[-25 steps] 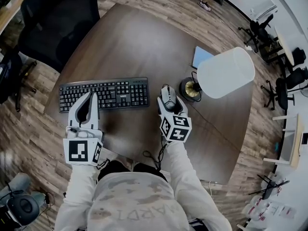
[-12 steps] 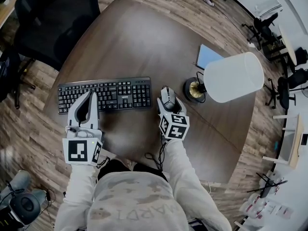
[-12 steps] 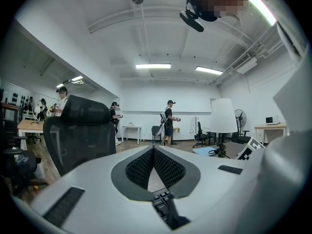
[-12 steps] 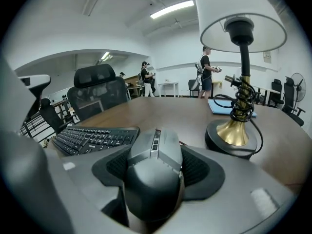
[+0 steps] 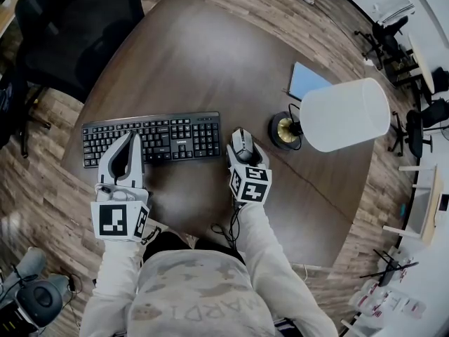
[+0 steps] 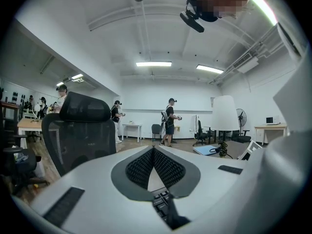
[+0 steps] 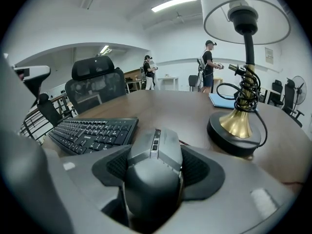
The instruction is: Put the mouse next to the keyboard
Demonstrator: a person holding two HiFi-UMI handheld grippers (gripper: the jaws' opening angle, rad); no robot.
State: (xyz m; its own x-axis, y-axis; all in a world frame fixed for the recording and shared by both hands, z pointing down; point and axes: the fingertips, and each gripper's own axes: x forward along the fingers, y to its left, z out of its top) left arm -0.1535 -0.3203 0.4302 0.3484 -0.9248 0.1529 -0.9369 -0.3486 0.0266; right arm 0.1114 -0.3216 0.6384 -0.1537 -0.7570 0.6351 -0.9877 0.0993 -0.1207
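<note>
The black keyboard [image 5: 151,139] lies on the round brown table [image 5: 203,55]. Just right of its right end is the grey mouse [image 5: 243,144], held between the jaws of my right gripper [image 5: 242,152], which is shut on it. In the right gripper view the mouse [image 7: 155,165] fills the gap between the pads, with the keyboard [image 7: 92,130] to its left. I cannot tell if the mouse rests on the table. My left gripper [image 5: 132,139] is shut and holds nothing, its tips over the keyboard's near edge. Keyboard keys [image 6: 163,204] show below the jaws in the left gripper view.
A lamp with a white shade [image 5: 344,114] and a brass base [image 5: 284,130] stands close to the right of the mouse, its cable coiled round the stem [image 7: 246,89]. A blue notebook [image 5: 306,81] lies behind it. A black office chair [image 5: 77,27] stands at the table's far left.
My right gripper and the mouse have edged slightly closer to the keyboard's right end. The left gripper has stayed in place.
</note>
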